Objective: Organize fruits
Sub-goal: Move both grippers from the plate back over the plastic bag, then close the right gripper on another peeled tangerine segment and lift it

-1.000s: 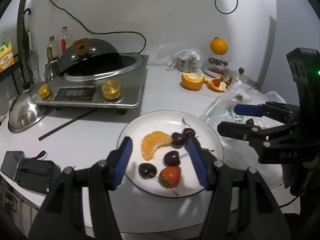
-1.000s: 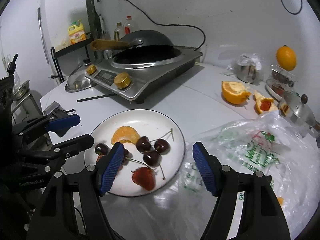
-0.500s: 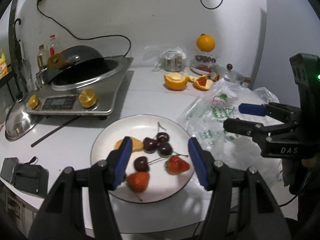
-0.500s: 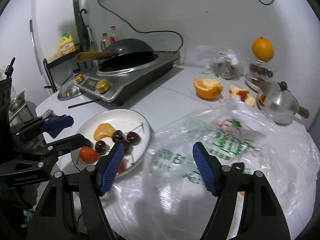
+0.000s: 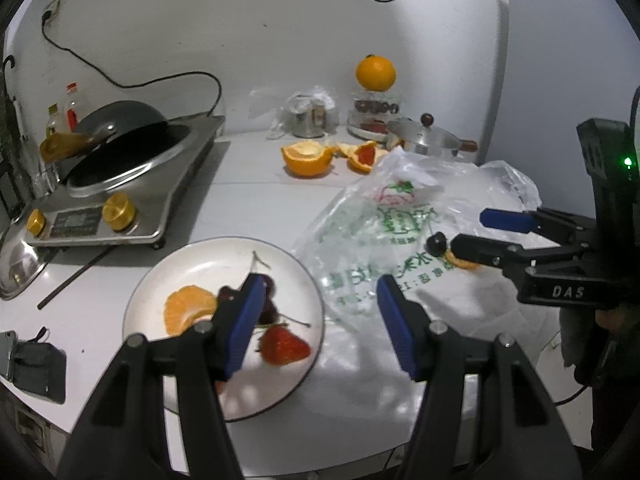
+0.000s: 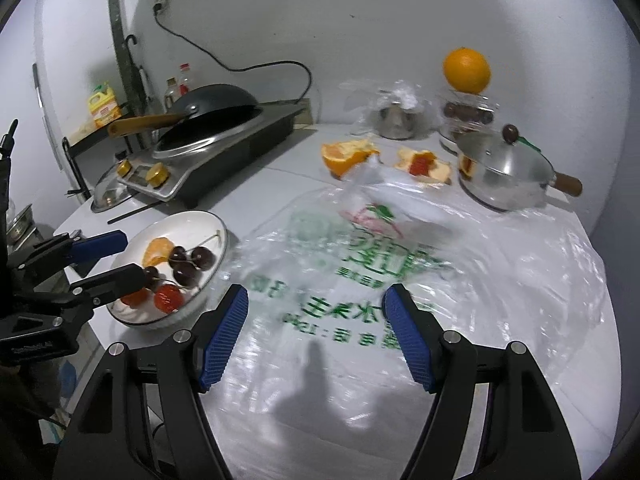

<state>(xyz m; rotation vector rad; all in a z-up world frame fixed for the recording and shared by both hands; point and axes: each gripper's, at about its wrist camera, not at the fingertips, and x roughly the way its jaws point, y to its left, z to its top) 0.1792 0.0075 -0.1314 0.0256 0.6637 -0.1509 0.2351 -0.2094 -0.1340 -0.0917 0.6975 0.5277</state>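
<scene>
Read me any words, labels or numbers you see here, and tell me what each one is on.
"DAS": white letters on the right gripper body, in the left wrist view.
Plastic bag: green Chinese print and a red and green logo, seen reversed through the film and blurred, not readable.
Yellow bottle label: too small.
Cooker panel: too small.

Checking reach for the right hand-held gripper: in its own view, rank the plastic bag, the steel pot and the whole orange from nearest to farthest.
1. Plastic bag, under the right hand-held gripper.
2. Steel pot, right, farther back.
3. Whole orange, by the back wall.
</scene>
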